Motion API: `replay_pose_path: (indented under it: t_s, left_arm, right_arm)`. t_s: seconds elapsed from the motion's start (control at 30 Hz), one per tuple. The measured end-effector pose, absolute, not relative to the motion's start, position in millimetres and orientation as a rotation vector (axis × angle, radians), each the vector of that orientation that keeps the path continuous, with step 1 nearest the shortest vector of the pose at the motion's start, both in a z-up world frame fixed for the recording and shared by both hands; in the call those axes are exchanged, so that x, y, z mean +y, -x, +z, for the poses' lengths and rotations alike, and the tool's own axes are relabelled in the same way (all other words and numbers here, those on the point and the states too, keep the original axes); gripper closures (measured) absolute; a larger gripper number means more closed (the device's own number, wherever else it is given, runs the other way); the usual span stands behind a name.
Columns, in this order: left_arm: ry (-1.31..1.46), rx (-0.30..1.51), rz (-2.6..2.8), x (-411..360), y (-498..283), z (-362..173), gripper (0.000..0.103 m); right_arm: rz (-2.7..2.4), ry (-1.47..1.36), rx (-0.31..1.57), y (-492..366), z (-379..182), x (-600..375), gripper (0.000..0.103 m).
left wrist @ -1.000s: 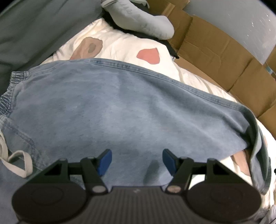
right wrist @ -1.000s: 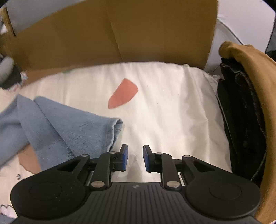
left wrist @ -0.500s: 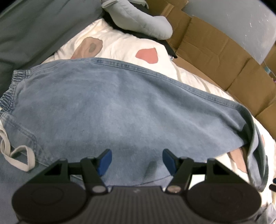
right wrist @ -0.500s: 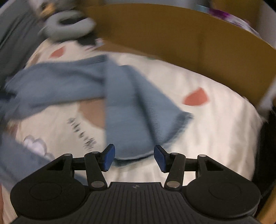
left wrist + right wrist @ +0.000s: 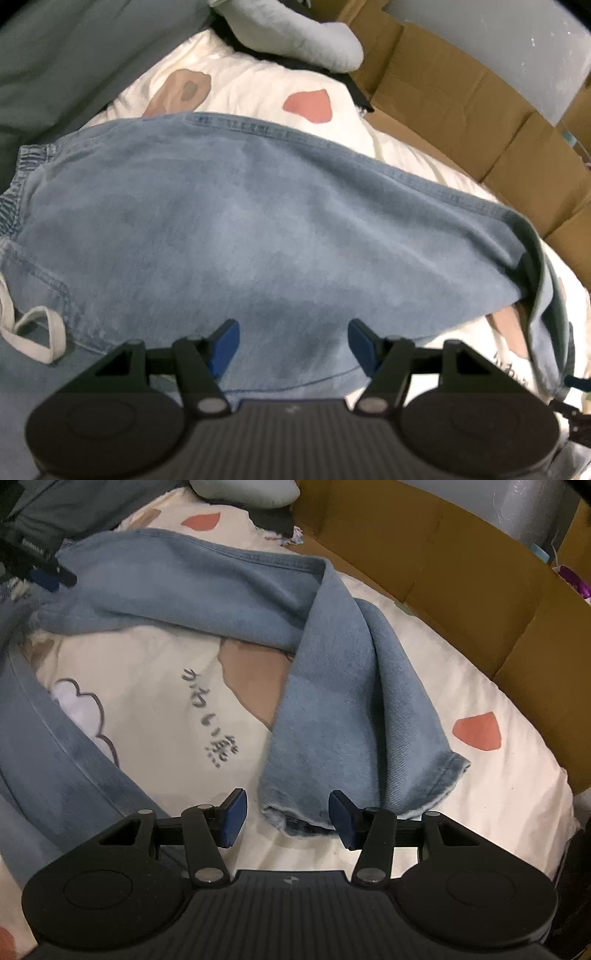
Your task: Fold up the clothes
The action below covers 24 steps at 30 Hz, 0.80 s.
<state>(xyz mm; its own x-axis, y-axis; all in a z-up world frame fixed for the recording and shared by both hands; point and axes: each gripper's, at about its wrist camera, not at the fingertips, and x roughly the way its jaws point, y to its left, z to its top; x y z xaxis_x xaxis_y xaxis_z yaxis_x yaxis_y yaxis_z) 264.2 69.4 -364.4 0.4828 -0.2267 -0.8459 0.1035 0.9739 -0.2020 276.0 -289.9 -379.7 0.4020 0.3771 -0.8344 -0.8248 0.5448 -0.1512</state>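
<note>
Right wrist: jeans [image 5: 207, 587] sprawled on bedsheet [image 5: 480, 797], one leg doubled back, unfinished; right gripper [image 5: 287, 814] spread at hem, left gripper [image 5: 293, 345] spread, empty.

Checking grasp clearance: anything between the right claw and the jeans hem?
Nothing. In the right wrist view the open right claw straddles the hem of the jeans.

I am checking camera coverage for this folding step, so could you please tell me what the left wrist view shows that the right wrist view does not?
Only the left wrist view shows the waistband and white drawstring of the blue jeans, with the open left gripper over the seat.

Only the right wrist view shows the frayed leg hem between the open right gripper's fingers, and the printed lettering on the cream bedsheet.

Both show the jeans, sheet, grey pillow and cardboard.
</note>
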Motion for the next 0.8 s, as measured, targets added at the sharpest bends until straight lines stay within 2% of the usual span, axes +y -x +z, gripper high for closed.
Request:
replay_pose_path:
  t_s: [0.23,0.3,0.33,0.37,0.4,0.43,0.8]
  left_arm:
    - [0.143,1.05,-0.182,71,-264,-366,0.035]
    - [0.143,1.055,-0.181,71,-264,-367,0.035]
    - [0.143,1.057,-0.181,71,-265,-368,0.035]
    - [0.142,1.06,-0.181,71,-265,-368,0.035]
    - [0.141,1.062,-0.182,71,-265,-368,0.035]
    - [0.139,1.065,-0.184,70,-265,-368,0.035]
    - [0.154,1.03,-0.17,80,-262,-349,0.035]
  right_arm:
    - [0.843,0.707,0.82,-271,-395,-284,0.05]
    - [0.853,0.714,0.813,-273,-397,-281,0.058]
    - [0.859,0.717,0.809,-274,-397,-280,0.067]
    - [0.868,0.721,0.806,-274,-396,-280,0.081]
    - [0.879,0.724,0.804,-275,-396,-279,0.088]
    - [0.881,0.725,0.797,-274,-393,-278,0.091]
    - [0.739,0.481,0.724,-307,-306,-295,0.093]
